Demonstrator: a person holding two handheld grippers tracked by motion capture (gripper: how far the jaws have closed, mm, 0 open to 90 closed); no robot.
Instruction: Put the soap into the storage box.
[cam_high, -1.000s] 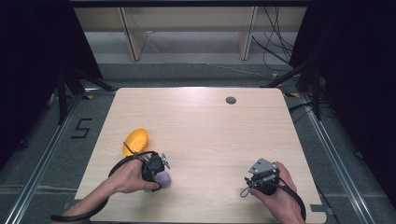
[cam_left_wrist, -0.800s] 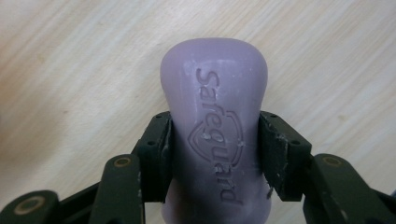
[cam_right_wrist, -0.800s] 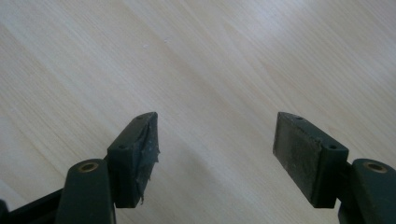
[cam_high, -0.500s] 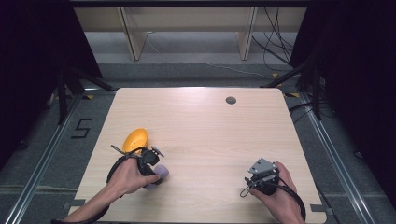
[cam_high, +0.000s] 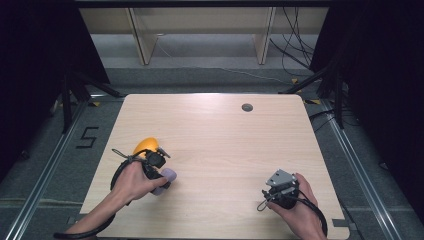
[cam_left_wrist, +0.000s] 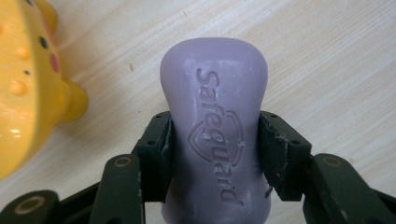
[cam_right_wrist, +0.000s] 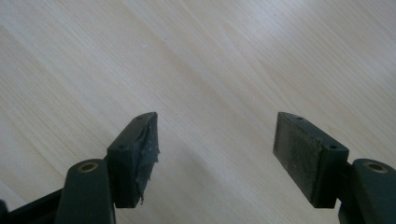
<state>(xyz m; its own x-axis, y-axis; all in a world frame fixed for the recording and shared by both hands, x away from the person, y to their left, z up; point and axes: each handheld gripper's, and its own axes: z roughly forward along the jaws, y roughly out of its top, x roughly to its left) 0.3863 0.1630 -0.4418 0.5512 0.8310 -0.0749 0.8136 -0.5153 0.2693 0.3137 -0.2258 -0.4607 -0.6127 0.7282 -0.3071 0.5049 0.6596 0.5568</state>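
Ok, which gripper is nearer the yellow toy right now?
Left. The left gripper sits right beside the yellow toy, its jaws shut on the purple soap bar. The right gripper is far across the table, open.

tbl (cam_high: 225, 145): light wood | on it: yellow toy (cam_high: 144, 146), purple soap (cam_high: 165, 178)

left gripper (cam_left_wrist: 215, 154): black, brass screws | right gripper (cam_right_wrist: 215, 158): black, grey plate

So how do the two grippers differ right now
The left gripper is shut on a purple soap bar, beside a yellow toy; the right gripper is open and holds nothing, bare table beneath. In the high view, each is held low over the table's near edge.
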